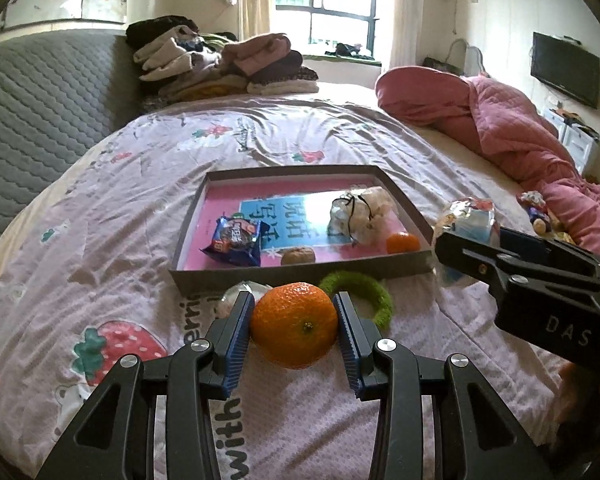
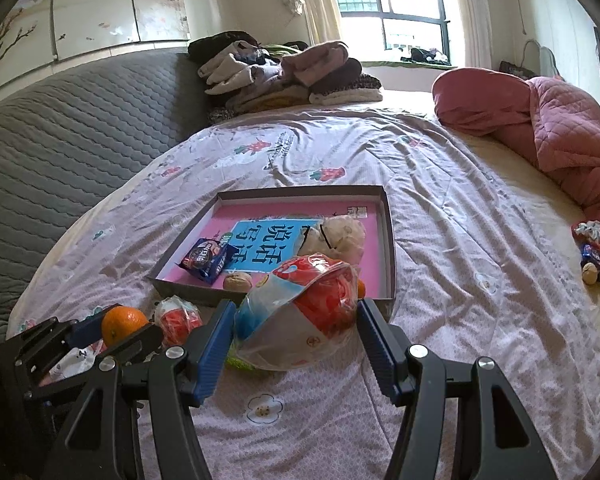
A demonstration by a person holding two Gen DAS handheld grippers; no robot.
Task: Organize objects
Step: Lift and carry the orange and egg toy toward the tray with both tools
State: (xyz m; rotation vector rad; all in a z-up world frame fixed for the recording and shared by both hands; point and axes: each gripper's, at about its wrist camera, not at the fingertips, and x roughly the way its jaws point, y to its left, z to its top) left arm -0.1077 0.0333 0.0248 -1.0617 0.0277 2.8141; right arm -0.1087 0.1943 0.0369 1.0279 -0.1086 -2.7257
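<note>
My left gripper (image 1: 294, 305) is shut on a large orange (image 1: 294, 326), held just above the bedsheet in front of the grey tray (image 1: 300, 271). In the right wrist view that gripper (image 2: 116, 330) and its orange (image 2: 122, 324) sit at the lower left. My right gripper (image 2: 296, 308) is shut on a crinkly red, white and blue snack bag (image 2: 300, 312) near the tray's (image 2: 188, 295) front right corner. In the tray lie a blue cookie packet (image 1: 236, 240), a walnut (image 1: 298, 256), a small orange (image 1: 403, 242) and a clear bag of white pieces (image 1: 360, 212).
A green fuzzy ring (image 1: 382, 298) and a small red snack packet (image 2: 178, 316) lie on the sheet before the tray. Folded clothes (image 1: 220, 64) are piled at the headboard. A pink quilt (image 1: 500, 120) fills the right side, with small wrapped items (image 2: 592, 252) beside it.
</note>
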